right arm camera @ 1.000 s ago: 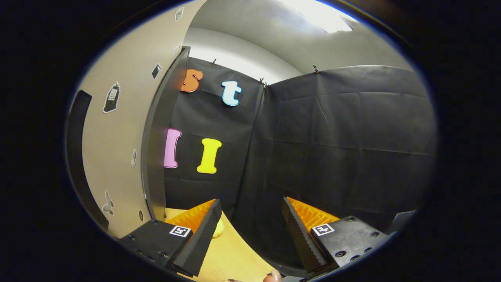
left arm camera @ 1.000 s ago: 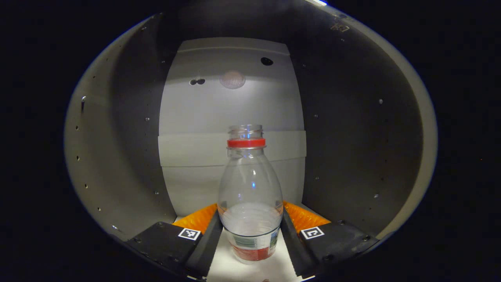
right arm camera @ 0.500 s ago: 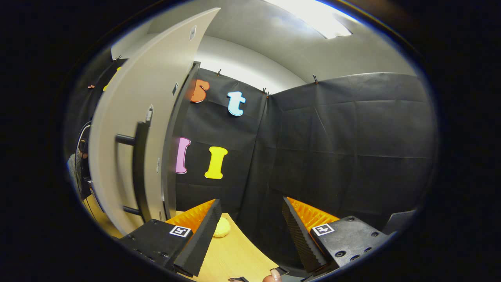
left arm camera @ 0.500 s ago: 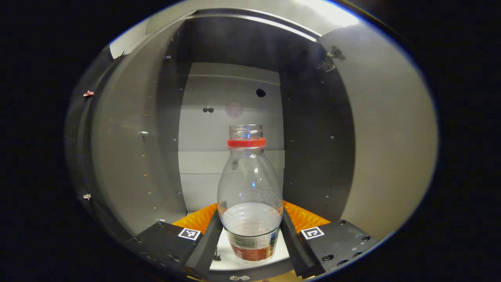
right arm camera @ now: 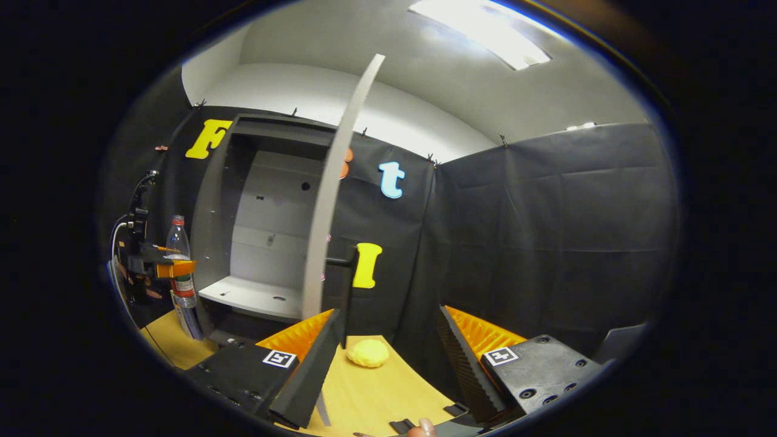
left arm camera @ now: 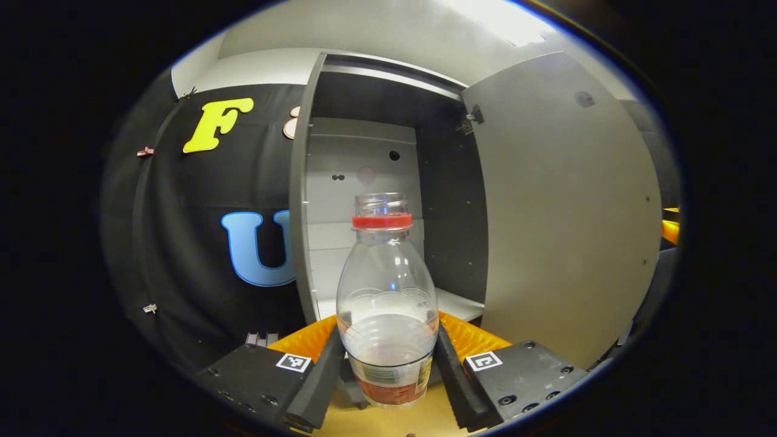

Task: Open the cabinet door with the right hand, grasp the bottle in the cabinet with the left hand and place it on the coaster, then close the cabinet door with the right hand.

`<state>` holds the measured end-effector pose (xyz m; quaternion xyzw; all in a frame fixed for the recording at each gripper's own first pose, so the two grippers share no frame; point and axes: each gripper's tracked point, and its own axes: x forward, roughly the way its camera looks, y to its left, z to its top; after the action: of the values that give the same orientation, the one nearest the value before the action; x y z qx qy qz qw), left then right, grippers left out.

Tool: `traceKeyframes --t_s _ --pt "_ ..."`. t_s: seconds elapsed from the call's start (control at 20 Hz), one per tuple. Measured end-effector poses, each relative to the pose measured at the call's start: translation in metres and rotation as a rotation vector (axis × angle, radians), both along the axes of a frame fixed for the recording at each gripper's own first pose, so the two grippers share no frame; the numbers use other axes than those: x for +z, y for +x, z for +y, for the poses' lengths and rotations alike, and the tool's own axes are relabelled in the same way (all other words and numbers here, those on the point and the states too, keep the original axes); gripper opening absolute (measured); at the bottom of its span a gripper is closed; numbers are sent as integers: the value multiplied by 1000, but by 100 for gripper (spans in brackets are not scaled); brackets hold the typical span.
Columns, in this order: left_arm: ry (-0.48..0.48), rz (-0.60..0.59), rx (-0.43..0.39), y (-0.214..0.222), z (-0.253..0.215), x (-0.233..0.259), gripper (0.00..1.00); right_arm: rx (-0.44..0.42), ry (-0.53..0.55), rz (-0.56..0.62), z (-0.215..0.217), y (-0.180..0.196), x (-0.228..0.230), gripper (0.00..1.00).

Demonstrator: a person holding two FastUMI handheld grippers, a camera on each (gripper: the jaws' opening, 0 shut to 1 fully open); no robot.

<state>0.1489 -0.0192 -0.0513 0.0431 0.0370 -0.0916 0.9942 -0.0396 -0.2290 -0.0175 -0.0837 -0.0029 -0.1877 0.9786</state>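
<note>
The tall grey cabinet [left arm camera: 364, 158] stands with its flat grey cabinet door [left arm camera: 564, 206] swung wide on the right of the left gripper view, its pale back panel and white shelf [right arm camera: 255, 296] in plain sight. In the right gripper view that door [right arm camera: 334, 188] shows edge-on, its dark bar handle [right arm camera: 348, 285] just past the near fingers, and a small yellow crumpled lump [right arm camera: 368, 352] lies on the light wooden table [right arm camera: 370, 394] beyond them — well apart from everything else.

Compare a second ago: the clear plastic bottle with the red neck ring [left arm camera: 388, 297] sat deep inside the cabinet walls; now it is out in front of the opening, over the wooden table, with the black cloth wall showing to the left. The right gripper's camera has pulled back too, from close against the door face to a spot where the whole cabinet is visible.

The left gripper [left arm camera: 388, 364] is clamped on the bottle's lower body, both fingers pressed against its sides, bottle upright — seen also far left in the right gripper view [right arm camera: 179, 267], held beside the cabinet. The right gripper [right arm camera: 388, 358] hangs with its fingers wide apart, holding nothing, touching nothing.
</note>
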Motion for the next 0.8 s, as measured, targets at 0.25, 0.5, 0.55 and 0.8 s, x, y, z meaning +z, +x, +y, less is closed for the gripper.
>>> traceKeyframes --t_s 0.25,0.5,0.55,0.8 --pt "34 -8 -6 -41 21 -25 77 120 12 -4 72 21 -7 96" --pt "30 37 -58 -72 25 -86 77 227 122 -6 128 72 -34 96" --pt "18 52 -78 -78 22 -100 77 243 141 -5 137 81 -40 96" --pt "-68 82 -85 -97 25 -169 77 293 155 11 160 130 -76 96"
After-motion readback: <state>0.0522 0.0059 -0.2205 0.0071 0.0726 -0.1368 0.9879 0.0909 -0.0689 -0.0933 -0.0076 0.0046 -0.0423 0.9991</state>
